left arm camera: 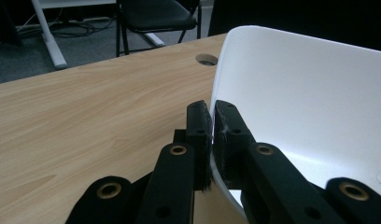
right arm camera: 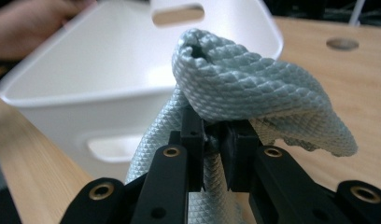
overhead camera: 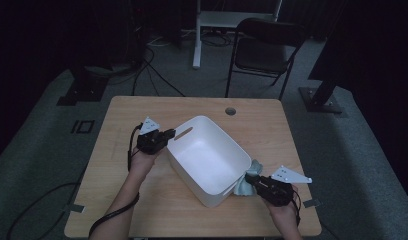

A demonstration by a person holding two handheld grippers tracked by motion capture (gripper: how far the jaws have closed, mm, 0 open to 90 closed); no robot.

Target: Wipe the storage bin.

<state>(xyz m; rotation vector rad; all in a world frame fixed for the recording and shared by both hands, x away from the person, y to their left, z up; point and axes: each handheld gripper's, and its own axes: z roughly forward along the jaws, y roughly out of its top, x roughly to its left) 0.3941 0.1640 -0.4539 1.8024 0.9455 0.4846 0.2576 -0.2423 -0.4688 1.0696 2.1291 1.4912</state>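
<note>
Left gripper clamped on the rim of the bin, jaws pinched shut across the white wall near its far-left corner, one jaw inside, one outside; same pinch seen close in the left gripper view. Left hand behind it, forearm reaching in from the bottom edge and angled up and right, grey plate on top. Right gripper closed on the cloth, jaws nipping a bunched fold of the pale blue-grey weave, which humps above the jaw tips and hangs down between them. Right hand low at the near-right, forearm short and pointing up-left toward the bin's near-right corner. Bin sitting diagonally on the middle of the surface, handle slot on its far wall. Cloth touching the bin's outer near-right wall, partly resting on the surface.
</note>
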